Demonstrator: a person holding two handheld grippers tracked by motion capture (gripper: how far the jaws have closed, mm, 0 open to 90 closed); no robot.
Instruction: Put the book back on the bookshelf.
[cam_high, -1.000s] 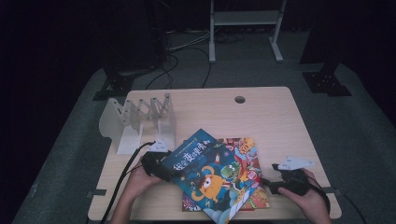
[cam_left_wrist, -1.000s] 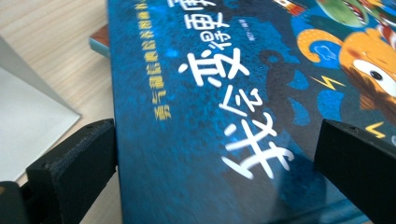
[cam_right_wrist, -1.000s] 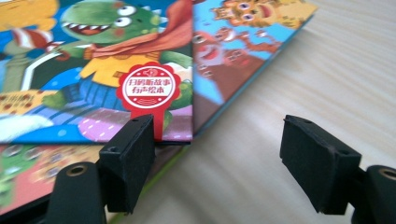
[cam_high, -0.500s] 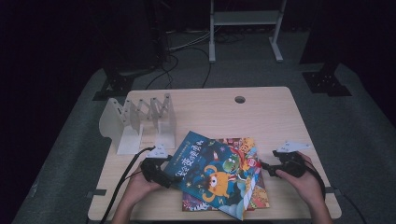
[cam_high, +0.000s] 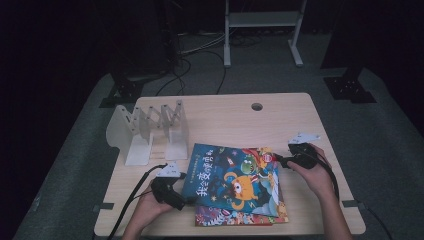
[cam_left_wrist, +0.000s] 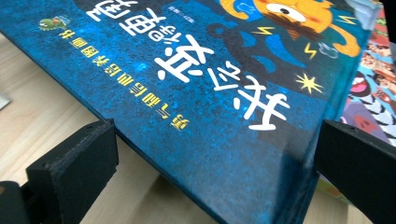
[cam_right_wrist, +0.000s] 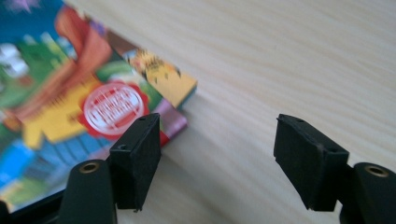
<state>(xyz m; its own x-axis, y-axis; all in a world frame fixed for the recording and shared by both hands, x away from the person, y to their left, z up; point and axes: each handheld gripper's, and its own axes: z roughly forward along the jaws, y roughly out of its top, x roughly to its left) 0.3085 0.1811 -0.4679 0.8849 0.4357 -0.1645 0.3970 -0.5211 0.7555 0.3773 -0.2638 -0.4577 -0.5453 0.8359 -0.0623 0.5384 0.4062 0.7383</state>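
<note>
A blue picture book (cam_high: 227, 180) with an orange monster on its cover lies on top of other colourful books (cam_high: 235, 218) at the table's front middle. My left gripper (cam_high: 183, 200) is at the blue book's (cam_left_wrist: 210, 93) near left corner. That corner sits between the wide-apart jaws of the left gripper (cam_left_wrist: 217, 140) and is slightly raised off the wood. My right gripper (cam_high: 278, 160) is at the stack's far right corner. Its jaws have just been closing. In the right gripper view only bare table lies inside the right gripper (cam_right_wrist: 217, 135), and the books' corner (cam_right_wrist: 173, 88) is beside the left jaw.
A white accordion book rack (cam_high: 150, 132) stands at the table's left, behind my left hand. The wooden table (cam_high: 225, 115) has a cable hole (cam_high: 257, 106) near its far edge. Cables trail from both grippers toward the front edge.
The blue book has swung from a diagonal to lie nearly square on the stack. My right gripper moved from the front edge up to the stack's far right corner. My left hand shifted slightly.
</note>
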